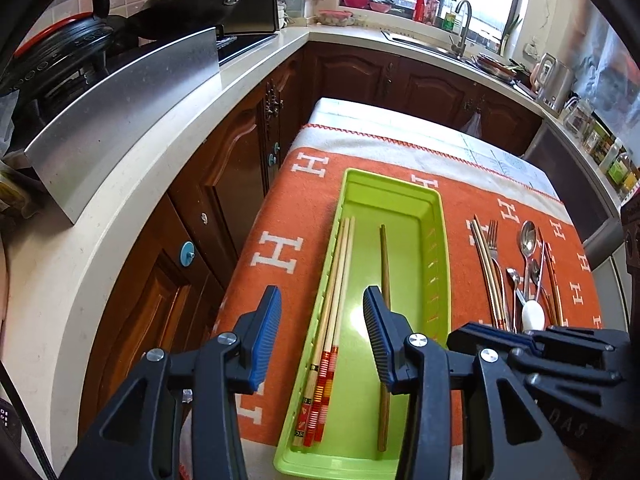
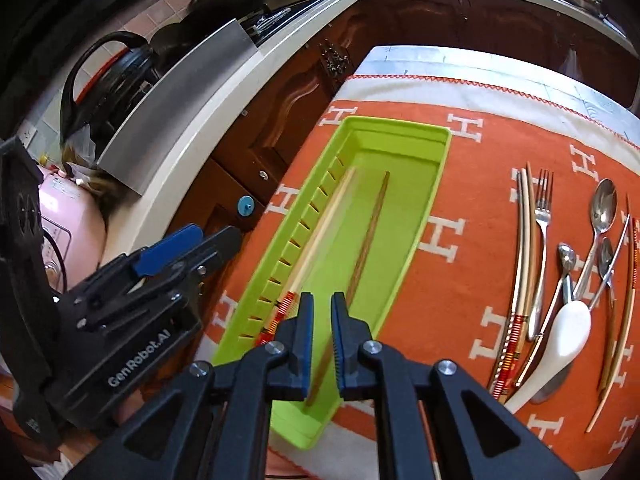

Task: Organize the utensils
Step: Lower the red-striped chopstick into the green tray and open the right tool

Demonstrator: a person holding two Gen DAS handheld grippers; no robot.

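Left wrist: green tray [image 1: 434, 248] holds pale chopsticks [image 1: 334, 300], one brown [image 1: 385, 276].

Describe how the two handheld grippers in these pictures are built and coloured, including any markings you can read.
Both are black plastic tools with angular, cut-out linkage arms joined by round silver bolts. The left gripper has two fingers faced with ribbed blue pads. The right gripper has the same black fingers with blue-edged ribbed pads. In the right wrist view, white lettering "GenRobot.AI" runs along the left gripper's body.
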